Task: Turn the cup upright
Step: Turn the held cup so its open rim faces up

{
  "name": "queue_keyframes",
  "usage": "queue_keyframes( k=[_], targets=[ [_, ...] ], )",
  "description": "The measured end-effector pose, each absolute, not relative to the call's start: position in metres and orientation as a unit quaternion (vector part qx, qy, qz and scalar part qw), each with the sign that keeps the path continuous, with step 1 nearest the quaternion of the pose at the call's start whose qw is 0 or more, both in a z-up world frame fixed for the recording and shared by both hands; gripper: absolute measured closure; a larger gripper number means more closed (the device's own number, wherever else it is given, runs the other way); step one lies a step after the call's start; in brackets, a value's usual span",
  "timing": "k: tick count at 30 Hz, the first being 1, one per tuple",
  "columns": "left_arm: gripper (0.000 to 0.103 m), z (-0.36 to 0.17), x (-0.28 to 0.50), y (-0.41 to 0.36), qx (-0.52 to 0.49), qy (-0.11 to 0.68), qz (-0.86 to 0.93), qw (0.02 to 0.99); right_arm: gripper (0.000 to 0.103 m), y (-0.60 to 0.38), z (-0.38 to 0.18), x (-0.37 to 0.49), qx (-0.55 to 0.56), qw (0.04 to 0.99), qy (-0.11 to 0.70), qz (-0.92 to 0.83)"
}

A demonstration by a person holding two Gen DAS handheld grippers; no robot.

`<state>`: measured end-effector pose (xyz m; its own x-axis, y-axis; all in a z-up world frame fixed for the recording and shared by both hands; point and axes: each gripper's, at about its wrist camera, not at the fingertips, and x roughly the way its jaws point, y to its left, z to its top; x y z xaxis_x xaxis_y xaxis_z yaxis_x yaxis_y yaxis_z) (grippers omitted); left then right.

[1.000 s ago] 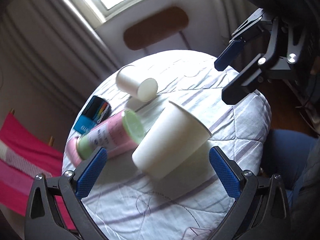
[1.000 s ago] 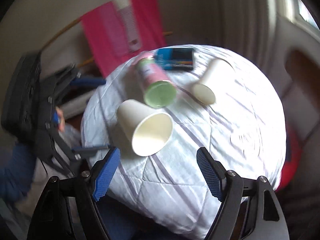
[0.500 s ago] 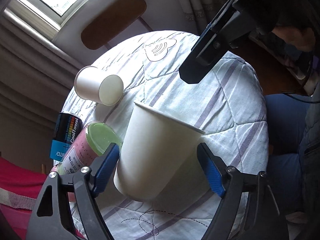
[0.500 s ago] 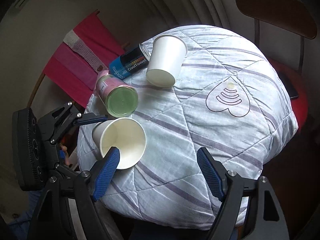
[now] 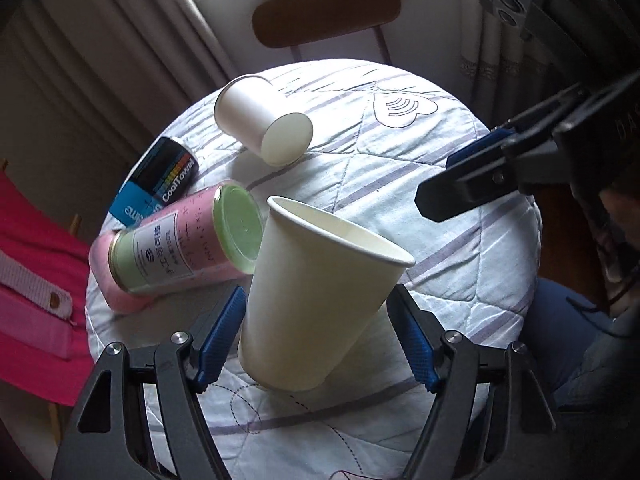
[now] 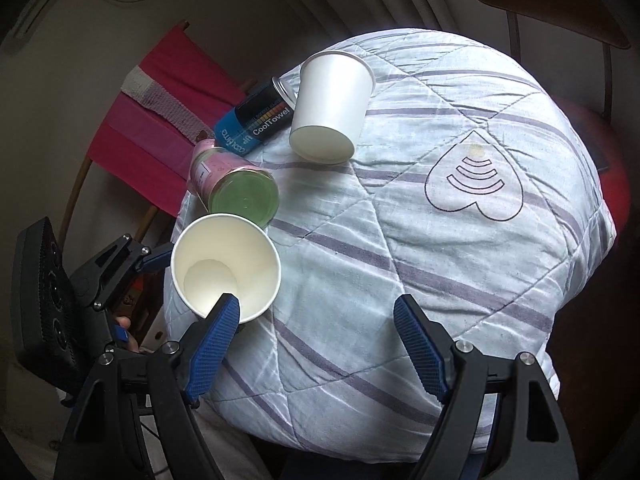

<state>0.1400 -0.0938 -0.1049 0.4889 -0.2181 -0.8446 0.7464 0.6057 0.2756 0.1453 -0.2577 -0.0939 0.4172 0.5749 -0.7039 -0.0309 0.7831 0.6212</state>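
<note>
A white paper cup [image 5: 316,300] stands nearly upright, mouth up, tilted a little to the right, on the quilted round table [image 5: 460,240]. My left gripper [image 5: 320,336] is closed around the cup's lower part, its blue pads [image 5: 224,332] touching or nearly touching the sides. In the right wrist view the same cup [image 6: 226,268] shows its open mouth at the table's left edge, with the left gripper behind it. My right gripper [image 6: 320,340] is open and empty above the table's near edge.
A second white paper cup [image 5: 260,120] lies on its side further back; it also shows in the right wrist view [image 6: 332,108]. A pink can with a green lid [image 5: 180,248] and a black-blue CoolTowel can [image 5: 156,184] lie left. A chair [image 5: 328,8] stands behind.
The left gripper closed around the lying cup and tipped it from its side to nearly upright. The right gripper drew back from the cup toward the table's near edge.
</note>
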Motion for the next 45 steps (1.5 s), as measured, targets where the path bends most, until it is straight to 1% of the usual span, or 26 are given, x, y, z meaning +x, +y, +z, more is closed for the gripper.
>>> queue_keyframes(
  k=[6, 10, 17, 22, 25, 30, 33, 35, 37, 40, 45],
  targets=[
    [0.029, -0.095, 0.156, -0.097, 0.247, 0.486, -0.279, 0.790, 0.022, -0.258, -0.098, 0.146, 0.286, 0.783, 0.512, 0.205],
    [0.029, -0.096, 0.162, -0.097, 0.198, 0.507, -0.256, 0.799, 0.022, -0.260, -0.098, 0.152, 0.292, 0.777, 0.514, 0.218],
    [0.029, -0.104, 0.156, -0.086, 0.144, 0.507, -0.221, 0.821, 0.022, -0.254, -0.107, 0.163, 0.365, 0.717, 0.524, 0.280],
    [0.030, -0.107, 0.150, -0.080, 0.116, 0.501, -0.217, 0.830, 0.022, -0.234, -0.111, 0.171, 0.385, 0.684, 0.539, 0.307],
    [0.030, -0.107, 0.148, -0.077, 0.106, 0.494, -0.220, 0.834, 0.022, -0.223, -0.114, 0.173, 0.398, 0.668, 0.544, 0.315],
    [0.030, -0.107, 0.142, -0.073, 0.092, 0.488, -0.227, 0.838, 0.022, -0.217, -0.131, 0.180, 0.456, 0.628, 0.554, 0.302],
    [0.030, -0.107, 0.138, -0.073, 0.095, 0.484, -0.233, 0.838, 0.022, -0.214, -0.132, 0.182, 0.460, 0.626, 0.554, 0.300],
    [0.030, -0.106, 0.135, -0.074, 0.104, 0.479, -0.224, 0.842, 0.029, -0.213, -0.130, 0.183, 0.454, 0.635, 0.550, 0.297],
    [0.029, -0.106, 0.132, -0.071, 0.105, 0.476, -0.214, 0.846, 0.043, -0.210, -0.124, 0.184, 0.436, 0.651, 0.548, 0.294],
    [0.027, -0.105, 0.127, -0.064, 0.087, 0.469, -0.208, 0.854, 0.045, -0.209, -0.115, 0.184, 0.406, 0.678, 0.536, 0.297],
    [0.015, -0.102, 0.119, -0.051, 0.049, 0.450, -0.186, 0.872, 0.045, -0.206, -0.093, 0.177, 0.329, 0.747, 0.495, 0.296]
  ],
)
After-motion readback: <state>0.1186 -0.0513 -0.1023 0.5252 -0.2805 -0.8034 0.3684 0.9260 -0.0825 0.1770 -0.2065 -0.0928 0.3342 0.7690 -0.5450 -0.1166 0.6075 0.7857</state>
